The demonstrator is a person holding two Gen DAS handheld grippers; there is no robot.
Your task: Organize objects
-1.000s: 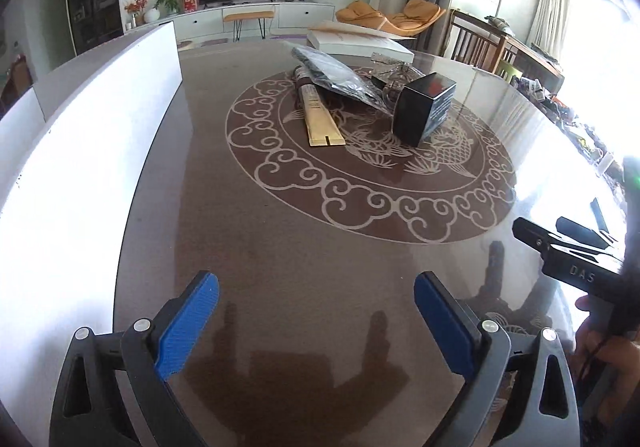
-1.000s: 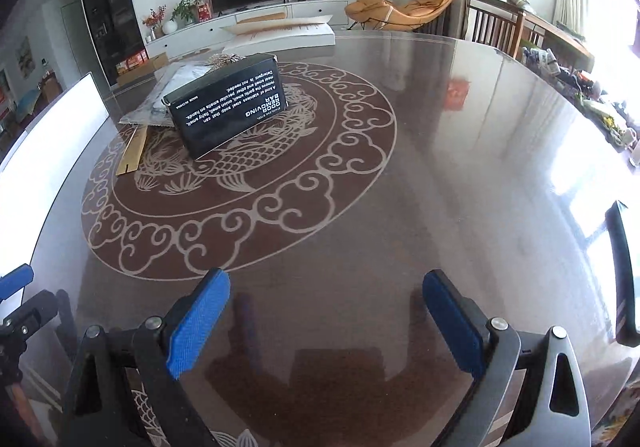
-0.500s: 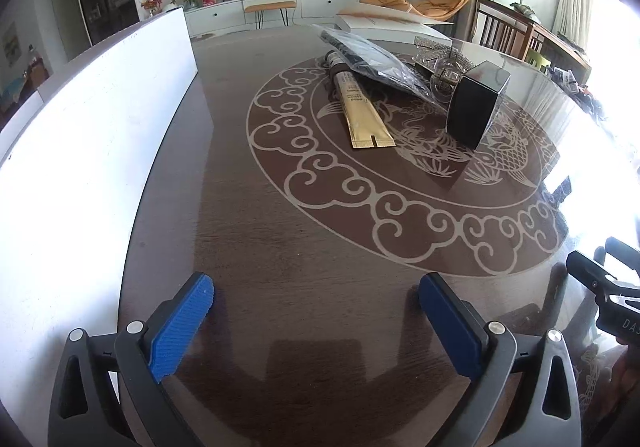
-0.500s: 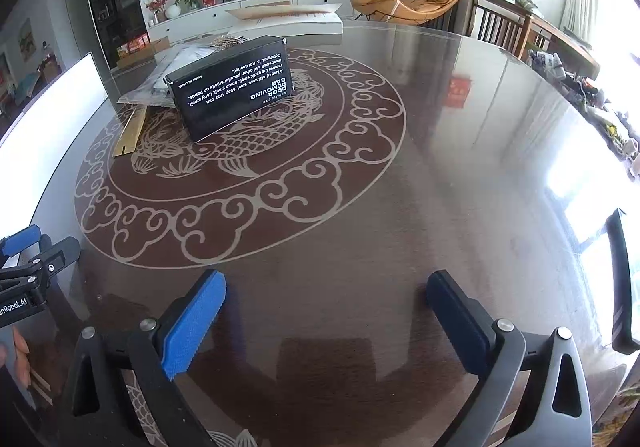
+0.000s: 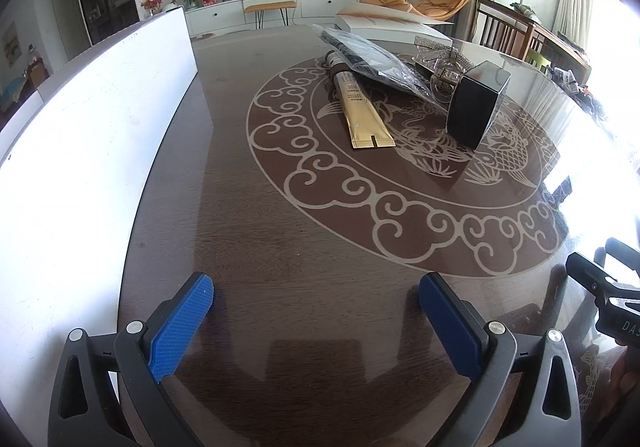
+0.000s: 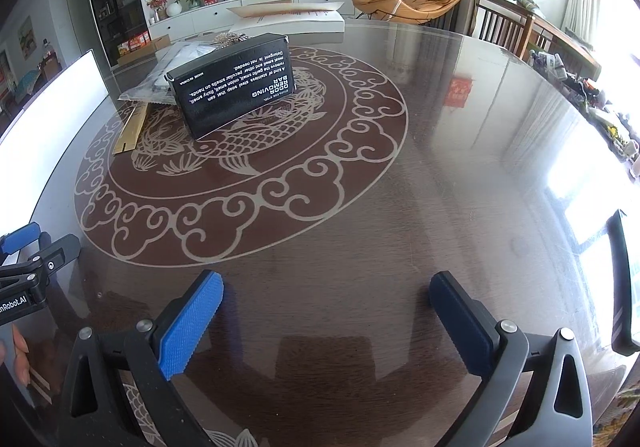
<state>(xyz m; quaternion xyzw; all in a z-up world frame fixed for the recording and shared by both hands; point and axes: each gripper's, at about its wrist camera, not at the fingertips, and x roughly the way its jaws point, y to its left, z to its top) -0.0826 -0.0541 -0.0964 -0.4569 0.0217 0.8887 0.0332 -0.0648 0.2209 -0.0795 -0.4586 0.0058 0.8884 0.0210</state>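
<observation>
A black box (image 5: 476, 109) (image 6: 234, 83) with white print stands on the round patterned table. Beside it lie a gold packet (image 5: 362, 113) (image 6: 130, 129), a clear bag with dark contents (image 5: 374, 61) (image 6: 166, 75) and a clear mesh-topped item (image 5: 440, 55). My left gripper (image 5: 316, 299) is open and empty, low over the near table edge, well short of the pile. My right gripper (image 6: 326, 297) is open and empty, also short of the box. Each gripper shows at the edge of the other's view.
A white board (image 5: 80, 135) stands along the table's left side. A flat white box (image 5: 384, 25) (image 6: 288, 17) lies at the far edge. Wooden chairs (image 6: 504, 27) stand at the far right. A dark device (image 6: 624, 279) lies at the right edge.
Both grippers have drawn back and turned slightly, so the pile sits further right in the left view and further from the right gripper. Both stay open and empty.
</observation>
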